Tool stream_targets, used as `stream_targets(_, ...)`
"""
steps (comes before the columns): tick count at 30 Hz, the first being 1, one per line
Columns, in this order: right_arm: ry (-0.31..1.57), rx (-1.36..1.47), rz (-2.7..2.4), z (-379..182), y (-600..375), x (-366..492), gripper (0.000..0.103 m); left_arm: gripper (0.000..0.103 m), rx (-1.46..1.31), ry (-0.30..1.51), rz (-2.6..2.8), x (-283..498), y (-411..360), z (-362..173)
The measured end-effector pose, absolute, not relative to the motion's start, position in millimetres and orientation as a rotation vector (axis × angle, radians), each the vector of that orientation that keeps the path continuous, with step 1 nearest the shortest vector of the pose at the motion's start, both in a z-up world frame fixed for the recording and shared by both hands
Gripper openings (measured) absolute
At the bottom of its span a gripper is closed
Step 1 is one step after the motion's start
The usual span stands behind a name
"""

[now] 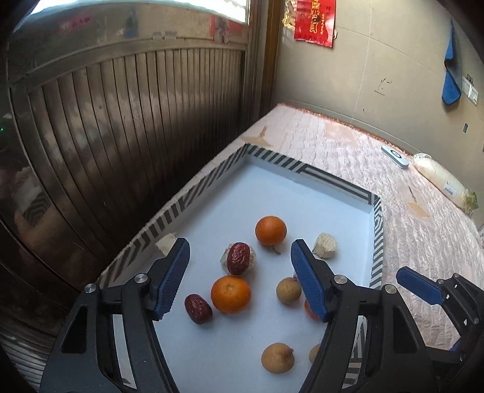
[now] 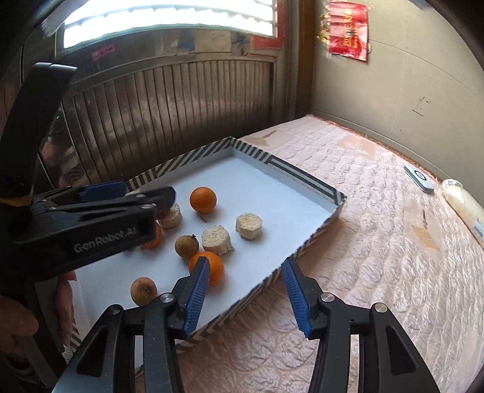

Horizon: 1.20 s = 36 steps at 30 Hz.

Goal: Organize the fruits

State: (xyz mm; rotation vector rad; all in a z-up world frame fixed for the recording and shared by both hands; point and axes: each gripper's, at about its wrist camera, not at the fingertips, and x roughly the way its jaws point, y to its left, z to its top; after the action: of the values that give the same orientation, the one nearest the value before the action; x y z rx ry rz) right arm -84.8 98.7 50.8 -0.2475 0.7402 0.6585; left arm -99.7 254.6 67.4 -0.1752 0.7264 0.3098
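Place: I read this as a lived-in home, a room by the entrance | Evidence: quilted pink mattress (image 2: 378, 241) as the work surface | ribbed metal door (image 1: 127, 127) with a window above it | red festive hanging (image 1: 314, 21) on a scuffed plaster wall | blue cloth (image 1: 452, 75) hung up | remote control (image 1: 394, 155) lying nearby

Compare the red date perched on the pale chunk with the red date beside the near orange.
The perched date stands almost upright on a pale chunk; the other date lies slanted on the tray floor. The perched one sits farther from the camera, the other nearer. Both are dark red, wrinkled and oblong.
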Motion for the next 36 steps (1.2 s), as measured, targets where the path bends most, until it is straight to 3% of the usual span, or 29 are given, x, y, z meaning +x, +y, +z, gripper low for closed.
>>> stream_targets(36, 0.674, -0.209, 0.633, 69, 90, -109, 0.051, 0.070, -0.100, 0.631, 0.368, -148, 240, 86)
